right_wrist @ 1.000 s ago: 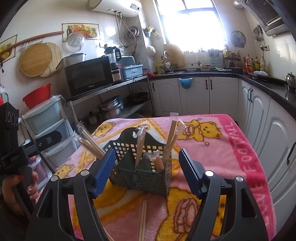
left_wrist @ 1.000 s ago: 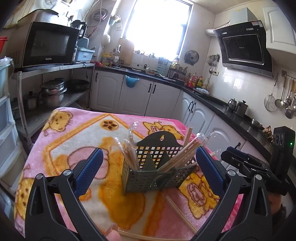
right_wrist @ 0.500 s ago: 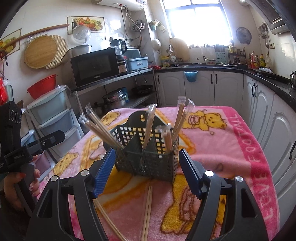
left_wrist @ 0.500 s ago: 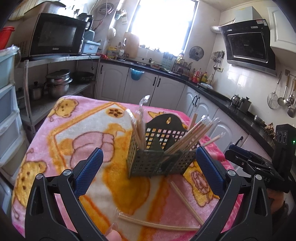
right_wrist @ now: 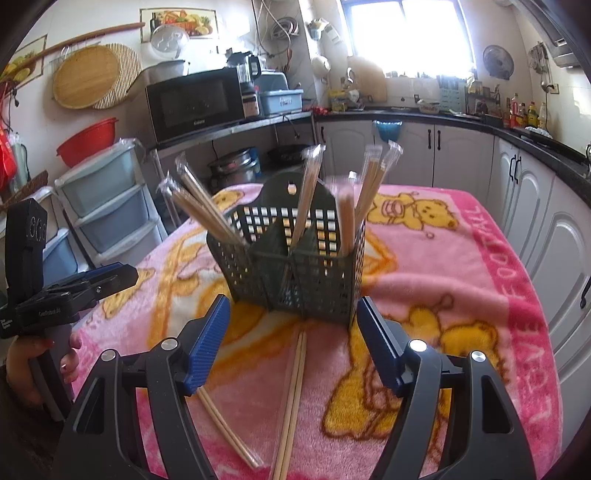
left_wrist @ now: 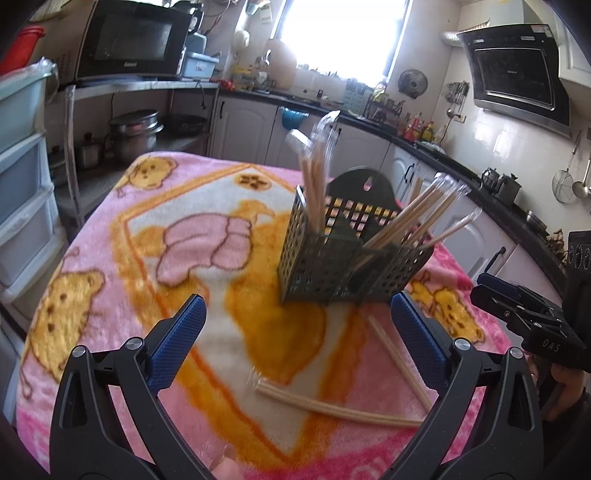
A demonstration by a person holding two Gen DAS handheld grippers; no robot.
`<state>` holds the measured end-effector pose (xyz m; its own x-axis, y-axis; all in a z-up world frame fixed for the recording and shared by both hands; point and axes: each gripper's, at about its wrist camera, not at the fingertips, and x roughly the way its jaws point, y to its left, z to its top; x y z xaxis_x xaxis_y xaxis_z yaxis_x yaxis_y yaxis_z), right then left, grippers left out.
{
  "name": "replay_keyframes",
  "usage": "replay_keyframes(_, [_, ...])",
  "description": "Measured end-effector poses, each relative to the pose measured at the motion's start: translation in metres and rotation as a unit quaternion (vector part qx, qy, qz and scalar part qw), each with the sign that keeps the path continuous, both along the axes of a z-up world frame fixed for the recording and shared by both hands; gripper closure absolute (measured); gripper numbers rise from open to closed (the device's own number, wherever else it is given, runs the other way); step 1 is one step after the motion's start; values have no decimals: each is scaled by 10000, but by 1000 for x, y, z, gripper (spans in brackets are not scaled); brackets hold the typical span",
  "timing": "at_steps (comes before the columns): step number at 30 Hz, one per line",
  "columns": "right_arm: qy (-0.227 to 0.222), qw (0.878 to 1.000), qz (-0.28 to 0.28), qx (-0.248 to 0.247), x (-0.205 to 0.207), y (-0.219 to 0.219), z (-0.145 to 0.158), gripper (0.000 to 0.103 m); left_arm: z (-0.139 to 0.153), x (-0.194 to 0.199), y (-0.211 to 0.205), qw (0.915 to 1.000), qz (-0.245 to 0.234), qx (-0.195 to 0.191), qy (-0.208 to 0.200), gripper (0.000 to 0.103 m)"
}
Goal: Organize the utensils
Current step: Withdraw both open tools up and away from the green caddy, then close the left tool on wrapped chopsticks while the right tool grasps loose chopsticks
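The left hand-held gripper (left_wrist: 297, 332) stands released, its blue pads wide apart with nothing between them, hovering over the pink bear-print blanket (left_wrist: 122, 236) that covers the counter. Just beyond its fingertips lie two wrapped pairs of chopsticks: one pair (left_wrist: 332, 402) lies crosswise on the blanket, the other (left_wrist: 399, 362) runs at an angle toward the right pad. The right hand-held gripper (right_wrist: 293, 339) is likewise released and empty, pads spread. Between its pads on the blanket lies a wrapped pair (right_wrist: 291, 398) pointing at the caddy, and a second pair (right_wrist: 225, 432) slants out from beneath the left pad.

Past both grippers stands the dark green perforated utensil caddy (right_wrist: 291, 266), upright on the blanket near its middle. Its compartments hold several wrapped chopstick pairs (right_wrist: 203, 210) that lean outward to both sides and stand up in the centre.

A microwave (right_wrist: 195, 103) sits on a metal shelf behind, beside stacked plastic drawers (right_wrist: 107, 206). White cabinets (right_wrist: 461, 158) line the far wall under a bright window (right_wrist: 406, 33).
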<state>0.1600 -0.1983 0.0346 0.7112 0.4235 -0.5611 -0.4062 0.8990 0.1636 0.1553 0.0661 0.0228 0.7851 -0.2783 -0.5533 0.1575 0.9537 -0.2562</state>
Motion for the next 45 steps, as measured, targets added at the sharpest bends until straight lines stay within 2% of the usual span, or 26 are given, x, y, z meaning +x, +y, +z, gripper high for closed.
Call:
replay_keyframes(9, [211,9996,115,-130,1,7,-16,35,-28,-8,6,9992,35,-94,385,11])
replay_keyframes(13, [293,9991,195,-243,2,11,-24,35,-47,-9,6,9976,25,-48,689,11])
replay_keyframes(15, [347,9987,226,-283,5,13,-28,35,-57,-9,8,9964,0,-151,837,11])
replay_keyframes(19, [509,9975,301,-394,11,16,-40,38,-74,-9,10,9917,-169,-578,1139,34])
replay_keyframes(22, [630,9963,344,-463,16,19,-50,44,-91,-6,13,9829,-277,-1078,1470,45])
replay_keyframes(24, [752,9950,384,-542,21,23,-58,49,-98,-3,14,9800,-244,-1191,1578,50])
replay_keyframes(32, [1094,9905,387,-739,46,36,-82,51,-103,22,14,9793,-160,-1237,1591,51])
replay_keyframes(35, [1204,9888,392,-794,57,44,-89,53,-103,29,13,9810,-151,-1129,1571,58])
replay_keyframes(37, [1241,9877,406,-857,63,48,-91,53,-103,33,13,9826,-100,-1003,1563,72])
replay_keyframes(40, [1294,9864,400,-929,73,57,-94,54,-106,36,18,9832,-40,-934,1568,86])
replay_keyframes(45, [1462,9827,272,-1105,87,69,-105,55,-110,35,27,9825,-59,-1036,1547,96])
